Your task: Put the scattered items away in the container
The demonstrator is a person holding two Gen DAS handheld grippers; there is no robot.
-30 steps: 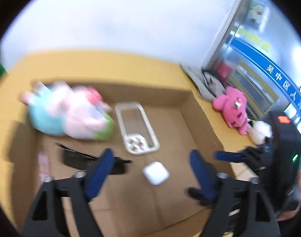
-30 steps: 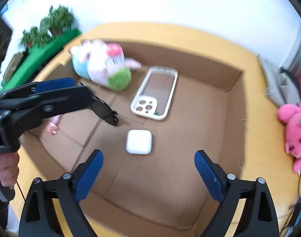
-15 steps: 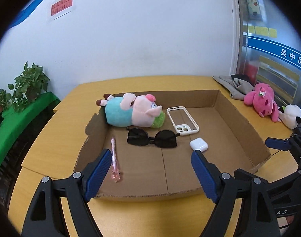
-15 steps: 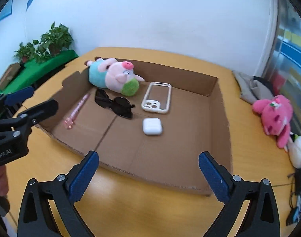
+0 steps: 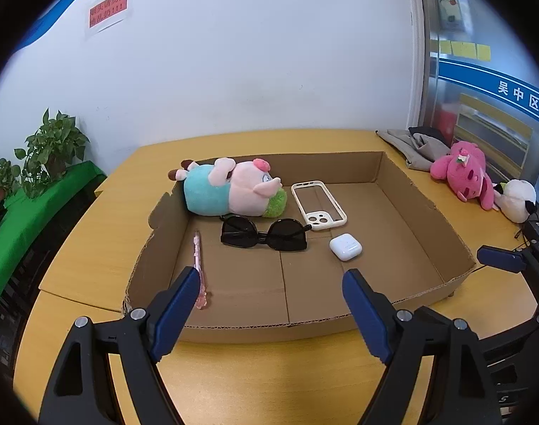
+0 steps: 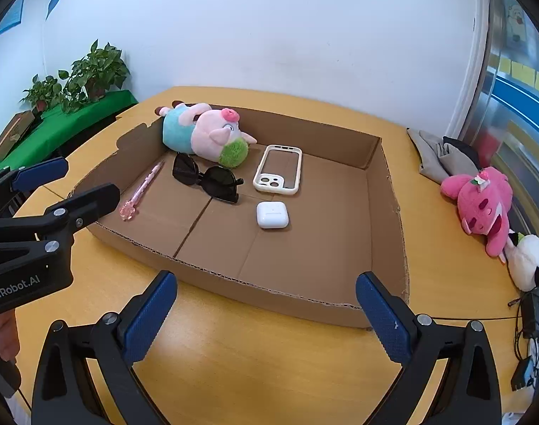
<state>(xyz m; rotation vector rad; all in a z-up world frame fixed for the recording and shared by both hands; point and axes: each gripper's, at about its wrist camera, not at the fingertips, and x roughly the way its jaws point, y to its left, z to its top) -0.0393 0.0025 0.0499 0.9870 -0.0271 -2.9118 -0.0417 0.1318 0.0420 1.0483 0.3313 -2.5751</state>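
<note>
Two pairs of blue-padded tongs hover above a yellow wooden worktop (image 6: 234,364), both pointing at a shallow cardboard box (image 6: 393,212) that lies just ahead of them. The left tongs (image 5: 271,304) are spread wide and hold nothing. The right tongs (image 6: 265,315) are also spread wide and empty; in the left view they show at the far right edge.

Inside the box, straight ahead of the left tongs, lie five things. A pink pen (image 5: 199,269) lies nearest, just beyond the left pad. Further in are black sunglasses (image 5: 264,235), folded flat, and a white earbud case (image 5: 345,247) off to their right. Beyond those, a cream phone case (image 5: 318,205) lies face up, and a plush pig in a blue shirt (image 5: 230,191) rests on its side against the far left wall.

Outside the box, well to the right of the right tongs, a pink plush toy (image 6: 481,202) and a black-and-white plush toy (image 6: 529,260) lie touching on the worktop, with a folded grey cloth (image 6: 435,156) further back.

The tidying looks almost finished, or between picks. If those two plush toys count as scattered items, the next move calls for the right tongs to swing right, close softly around the pink one, and carry it over the box's right wall into the bare area there.
</note>
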